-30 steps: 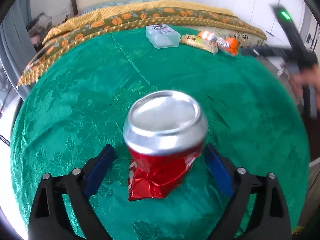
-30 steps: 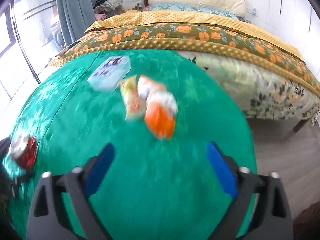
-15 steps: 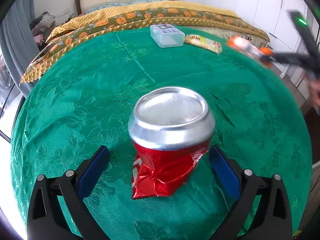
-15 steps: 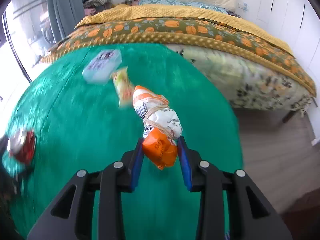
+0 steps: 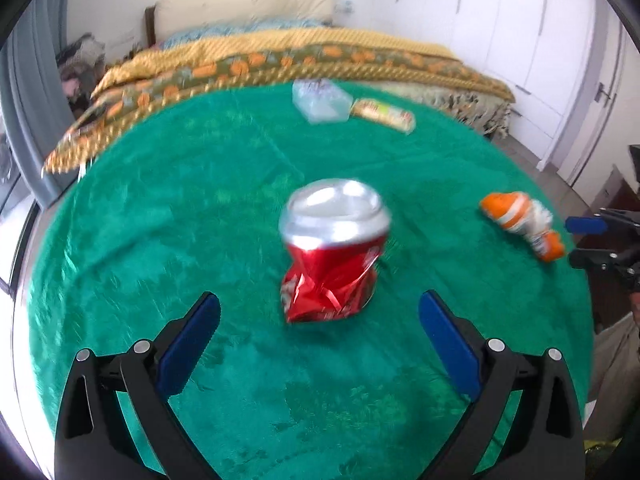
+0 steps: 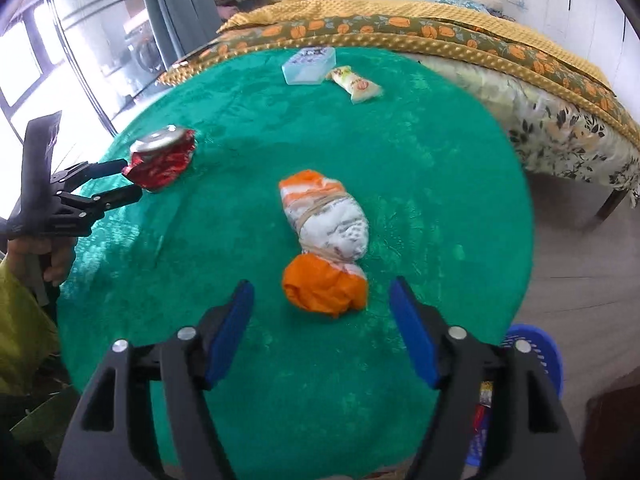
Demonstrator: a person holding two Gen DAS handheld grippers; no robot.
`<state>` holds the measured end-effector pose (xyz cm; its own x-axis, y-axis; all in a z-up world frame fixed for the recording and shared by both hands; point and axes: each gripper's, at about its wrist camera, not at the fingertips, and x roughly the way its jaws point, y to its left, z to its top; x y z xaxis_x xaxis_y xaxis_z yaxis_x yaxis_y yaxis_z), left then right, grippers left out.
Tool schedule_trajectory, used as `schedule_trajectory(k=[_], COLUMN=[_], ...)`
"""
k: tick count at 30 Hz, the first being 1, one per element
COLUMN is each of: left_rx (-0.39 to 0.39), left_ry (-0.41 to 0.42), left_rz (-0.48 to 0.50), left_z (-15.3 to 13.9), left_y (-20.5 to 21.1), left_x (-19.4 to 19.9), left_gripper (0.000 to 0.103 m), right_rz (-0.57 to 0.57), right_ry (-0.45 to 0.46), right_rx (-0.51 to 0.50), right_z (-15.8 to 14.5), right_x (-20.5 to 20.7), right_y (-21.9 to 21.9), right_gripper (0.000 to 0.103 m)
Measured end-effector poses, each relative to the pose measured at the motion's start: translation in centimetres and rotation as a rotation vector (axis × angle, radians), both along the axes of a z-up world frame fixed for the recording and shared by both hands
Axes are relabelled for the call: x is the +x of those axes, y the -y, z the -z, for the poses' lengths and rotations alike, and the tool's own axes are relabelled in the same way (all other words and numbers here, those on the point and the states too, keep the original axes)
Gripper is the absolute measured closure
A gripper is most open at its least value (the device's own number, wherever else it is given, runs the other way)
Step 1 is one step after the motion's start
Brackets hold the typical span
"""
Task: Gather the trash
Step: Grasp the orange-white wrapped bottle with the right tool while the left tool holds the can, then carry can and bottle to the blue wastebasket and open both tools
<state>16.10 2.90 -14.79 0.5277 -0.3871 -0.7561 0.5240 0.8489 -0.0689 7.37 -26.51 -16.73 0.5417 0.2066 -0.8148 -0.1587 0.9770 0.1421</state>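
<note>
In the left wrist view, the left gripper (image 5: 319, 334) fills the bottom of the frame with its fingers (image 5: 188, 346) spread wide and nothing between them. The crushed red can (image 5: 334, 254) stands in the centre, just beyond the fingertips, upright on the green table (image 5: 160, 216). The picture is smeared, so the can's exact lean is hard to judge. At the right edge lies the orange and white wrapped bundle (image 5: 522, 224), with the right gripper (image 5: 588, 242) close beside it. At the upper middle sit a clear plastic box (image 5: 320, 100) and a snack wrapper (image 5: 382, 115), touching or nearly so.

In the right wrist view, the right gripper's blue fingers (image 6: 230, 334) are at the bottom, opening, and the bundle's orange end lies just ahead of them; no pad presses on it. The bundle rests on the table in the centre of the frame. At the left, the can sits by the left gripper's tips. A blue basket (image 6: 536, 350) shows at the lower right, below the table's edge.

The risks look plain. The dented can seems light and top-heavy, so a finger that catches its rim could tip it. The bundle lies not far from the near rim, so a clumsy nudge could roll it off and miss the basket.
</note>
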Motion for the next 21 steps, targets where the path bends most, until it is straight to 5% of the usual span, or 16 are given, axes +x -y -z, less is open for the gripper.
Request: schedule_trajectory(k=[9,15,17,21], left_rx=[0.041,0.064,0.082,0.073], left_ry=[-0.004,-0.05,-0.06,-0.057], left_rz=[0.096,0.109,0.114,0.113], left_z=[-1.4,-1.0,-0.8,-0.8], left_y=[3.7,3.6,3.6,3.2], left_x=[3.2,4.7,5.0,4.9], left_gripper=[0.006,0.022,0.038,0.043], right_rz=[0.004,-0.02,-0.031,-0.029], right_ry=[-0.07,-0.156,-0.167,-0.138], right_rx=[0.024,0.002,0.01,0.009], right_z=[-0.5,2.1,2.5,1.7], right_x=[4.4,7.9,8.1,7.3], right_y=[0.8,-0.1,-0.2,-0.4], right_gripper=[0.025,0.025,0.052,0.052])
